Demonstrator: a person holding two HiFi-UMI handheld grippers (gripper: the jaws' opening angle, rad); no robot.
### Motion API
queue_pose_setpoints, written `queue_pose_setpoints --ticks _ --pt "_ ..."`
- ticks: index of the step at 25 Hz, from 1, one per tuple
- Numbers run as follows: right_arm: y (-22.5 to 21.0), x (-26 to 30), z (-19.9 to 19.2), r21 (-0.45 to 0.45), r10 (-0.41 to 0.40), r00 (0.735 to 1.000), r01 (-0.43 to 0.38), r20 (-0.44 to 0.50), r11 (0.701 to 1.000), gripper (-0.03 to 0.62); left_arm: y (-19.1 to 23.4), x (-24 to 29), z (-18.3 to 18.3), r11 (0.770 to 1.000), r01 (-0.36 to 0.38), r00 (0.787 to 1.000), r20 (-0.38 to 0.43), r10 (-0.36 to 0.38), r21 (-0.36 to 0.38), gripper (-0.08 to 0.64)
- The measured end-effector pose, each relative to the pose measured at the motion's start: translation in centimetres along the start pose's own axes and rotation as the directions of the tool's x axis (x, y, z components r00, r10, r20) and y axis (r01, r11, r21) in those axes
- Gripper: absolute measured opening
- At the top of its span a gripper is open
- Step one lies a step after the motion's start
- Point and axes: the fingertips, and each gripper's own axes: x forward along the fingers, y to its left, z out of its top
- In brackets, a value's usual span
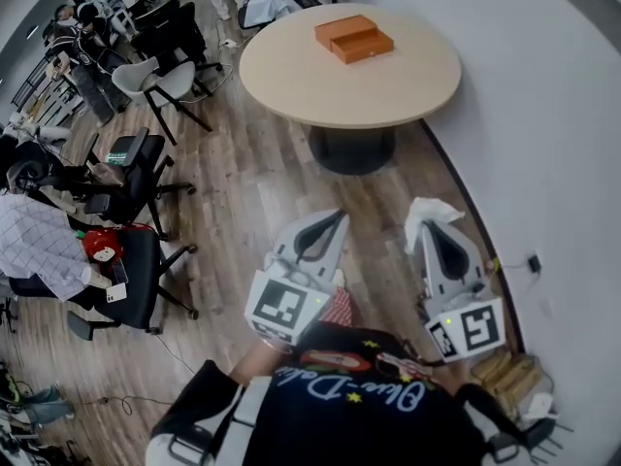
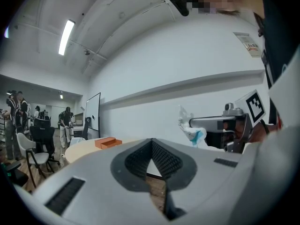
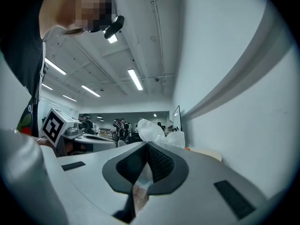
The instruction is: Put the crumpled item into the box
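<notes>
The crumpled item (image 1: 428,211) is a white wad of plastic or paper with a bit of blue. My right gripper (image 1: 428,227) is shut on it, and it bulges past the jaw tips in the right gripper view (image 3: 153,131). The box (image 1: 354,38) is orange, flat and open; it lies on the round beige table (image 1: 417,85), well ahead of both grippers. My left gripper (image 1: 337,217) is shut with nothing in it, held over the wooden floor to the left of the right one. The left gripper view shows the box (image 2: 105,143) far off, and the crumpled item (image 2: 190,128) at the right gripper's tip.
A white wall (image 1: 553,115) runs close along the right, with a socket and cable (image 1: 532,261) low on it. Office chairs (image 1: 155,81) and seated people (image 1: 39,246) fill the left. A brown woven bag (image 1: 509,372) sits at the lower right.
</notes>
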Motion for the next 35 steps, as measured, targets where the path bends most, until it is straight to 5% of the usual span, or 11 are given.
queue_pose_setpoints --ticks 22,35 --pt "-5.7 13.9 2.0 -0.045 0.016 1.000 -0.016 -0.011 0.999 -0.002 11.4 9.8 1.7 0.999 -0.018 0.999 0.038 0.019 -0.028 -0.008" --pt "-8.5 20.0 1.3 -0.055 -0.034 0.999 0.032 -0.024 0.998 -0.002 16.3 15.0 1.3 0.999 0.046 0.998 0.031 -0.045 -0.018 -0.008"
